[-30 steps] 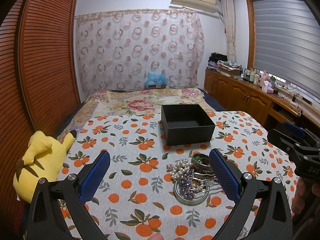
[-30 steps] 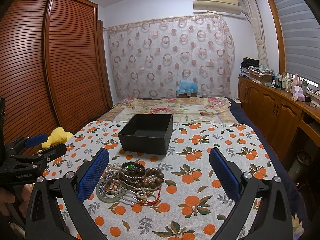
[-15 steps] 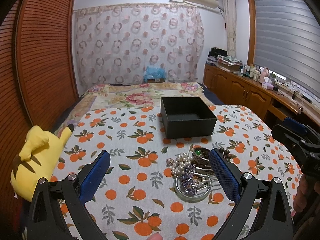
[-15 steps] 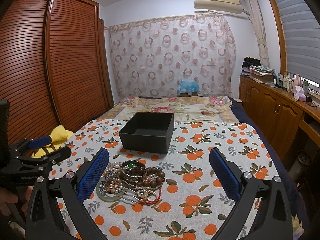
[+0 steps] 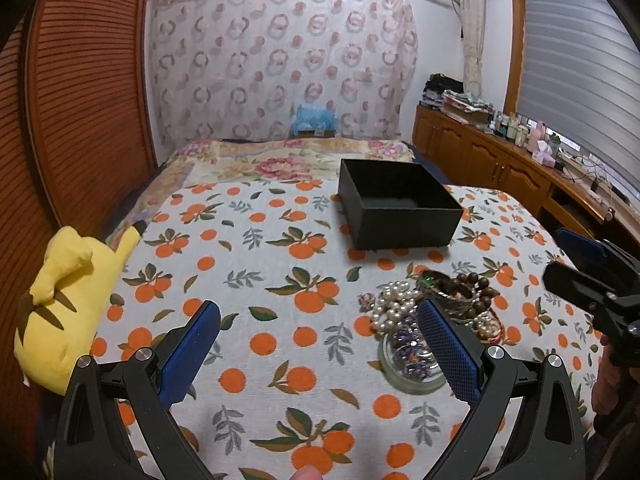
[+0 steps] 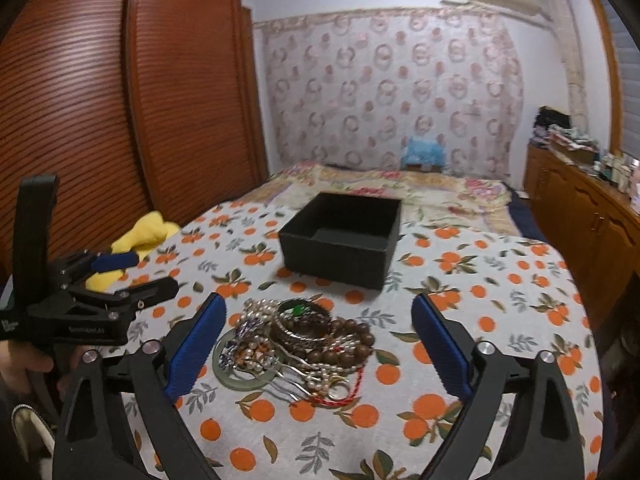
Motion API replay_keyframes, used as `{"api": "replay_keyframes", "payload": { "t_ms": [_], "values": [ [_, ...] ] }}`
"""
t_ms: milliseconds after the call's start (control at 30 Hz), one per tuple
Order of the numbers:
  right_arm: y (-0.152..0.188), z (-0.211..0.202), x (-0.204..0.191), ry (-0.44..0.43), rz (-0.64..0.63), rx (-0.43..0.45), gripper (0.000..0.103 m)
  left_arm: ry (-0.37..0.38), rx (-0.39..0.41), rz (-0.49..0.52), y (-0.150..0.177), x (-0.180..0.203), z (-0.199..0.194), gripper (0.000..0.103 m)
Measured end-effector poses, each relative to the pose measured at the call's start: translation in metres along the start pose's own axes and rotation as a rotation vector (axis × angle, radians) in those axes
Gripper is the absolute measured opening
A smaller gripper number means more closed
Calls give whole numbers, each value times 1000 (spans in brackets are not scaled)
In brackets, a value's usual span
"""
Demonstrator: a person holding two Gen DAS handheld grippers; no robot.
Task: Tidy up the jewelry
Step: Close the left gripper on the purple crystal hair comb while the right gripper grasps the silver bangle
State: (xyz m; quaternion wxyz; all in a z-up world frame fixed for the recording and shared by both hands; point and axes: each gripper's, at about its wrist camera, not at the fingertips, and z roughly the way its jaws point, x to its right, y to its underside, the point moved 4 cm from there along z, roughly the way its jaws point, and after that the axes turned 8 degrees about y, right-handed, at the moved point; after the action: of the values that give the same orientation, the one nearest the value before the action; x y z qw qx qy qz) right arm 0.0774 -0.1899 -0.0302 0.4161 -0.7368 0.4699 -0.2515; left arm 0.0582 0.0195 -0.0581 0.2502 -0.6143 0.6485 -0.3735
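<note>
Both grippers held above the near part of the bed, over the orange-print cloth (image 5: pixel 280 280). Nothing picked up yet, by the look of it.

Left gripper (image 5: pixel 318 344): jaws spread wide, nothing between them. Right gripper (image 6: pixel 318 340): jaws likewise spread wide, nothing gripped.

Jewelry pile (image 6: pixel 300 340) lies in one tangle on the cloth: pearl strands, brown wooden beads, a stack of bangles with a green stone, a red cord, partly on a round glass dish (image 5: pixel 412 364). The black box (image 6: pixel 340 236) stands open and appears empty, farther toward the head of the bed, apart from the pile.

Key relation: in the right wrist view the pile sits straight ahead, framed between the two blue pads, slightly toward the left pad. In the left wrist view the pile (image 5: pixel 432 304) is off to the right, partly hidden behind the right-hand pad. Right gripper judged nearer and better lined up.

Pile has no clear long axis; it spreads roughly round, with the bangle stack on its far side, nearest the box.

Judgement: coming move is a short forward-and-down reach by the right gripper, then a carry onward to the box along the same line. Tangled strands may drag neighbours along.

Yellow plush toy (image 5: pixel 68 300) lies at the left edge of the bed, well clear.
</note>
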Motion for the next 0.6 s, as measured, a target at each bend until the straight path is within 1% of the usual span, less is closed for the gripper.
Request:
{"api": "replay_keyframes", "payload": {
  "t_ms": [67, 133, 267, 367, 500, 533, 567, 600],
  "values": [
    [1, 13, -4, -27, -26, -30, 85, 0, -18, 1, 2, -4, 4, 95],
    [3, 27, -8, -49, -50, -66, 77, 3, -32, 1, 3, -7, 7, 95],
    [5, 49, -14, -81, -75, -121, 75, 8, -57, -2, 8, -12, 11, 95],
    [6, 61, -20, -110, -101, -155, 68, 13, -76, -9, 13, -15, 16, 95],
    [9, 77, -29, -138, -147, -204, 55, 19, -99, -10, 19, -17, 20, 95],
    [10, 81, -31, -143, -157, -218, 50, 22, -103, -8, 20, -17, 21, 95],
    [10, 84, -33, -146, -162, -229, 47, 24, -107, -7, 20, -16, 21, 95],
    [11, 87, -34, -147, -168, -239, 41, 28, -111, -7, 22, -16, 22, 95]
  ]
}}
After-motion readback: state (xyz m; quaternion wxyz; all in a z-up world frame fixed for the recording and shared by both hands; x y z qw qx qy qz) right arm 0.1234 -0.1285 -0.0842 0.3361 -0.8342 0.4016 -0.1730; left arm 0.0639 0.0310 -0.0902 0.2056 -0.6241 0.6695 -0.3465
